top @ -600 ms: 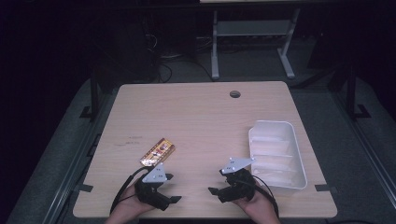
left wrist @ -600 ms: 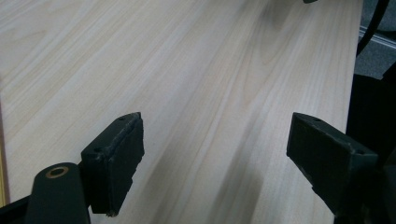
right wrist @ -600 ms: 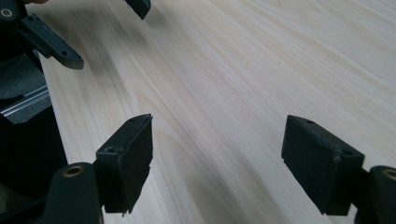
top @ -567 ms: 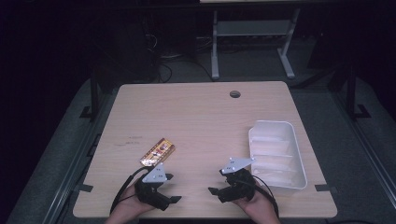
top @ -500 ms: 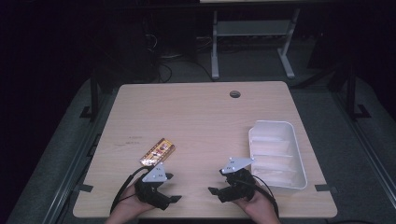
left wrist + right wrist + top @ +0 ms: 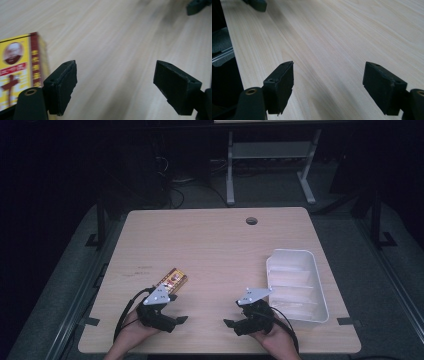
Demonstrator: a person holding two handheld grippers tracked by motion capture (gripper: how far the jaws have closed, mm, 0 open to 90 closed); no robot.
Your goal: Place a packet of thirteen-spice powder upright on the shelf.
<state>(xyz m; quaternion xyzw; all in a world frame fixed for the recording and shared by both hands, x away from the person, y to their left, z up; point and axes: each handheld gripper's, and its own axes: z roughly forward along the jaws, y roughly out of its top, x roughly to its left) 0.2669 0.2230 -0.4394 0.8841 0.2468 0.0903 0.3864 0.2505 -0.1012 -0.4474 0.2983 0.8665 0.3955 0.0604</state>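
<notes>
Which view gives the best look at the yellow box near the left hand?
The left gripper view: the yellow box is close, with its red print and portrait legible, though cropped by the frame edge. The high view shows the whole box lying flat on the table, small, just ahead of the left hand-held gripper.

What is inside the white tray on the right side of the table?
The white tray looks empty: the high view shows its ribbed floor and nothing lying on it. The right gripper sits beside its near left corner and hides a little of the wall there.
</notes>
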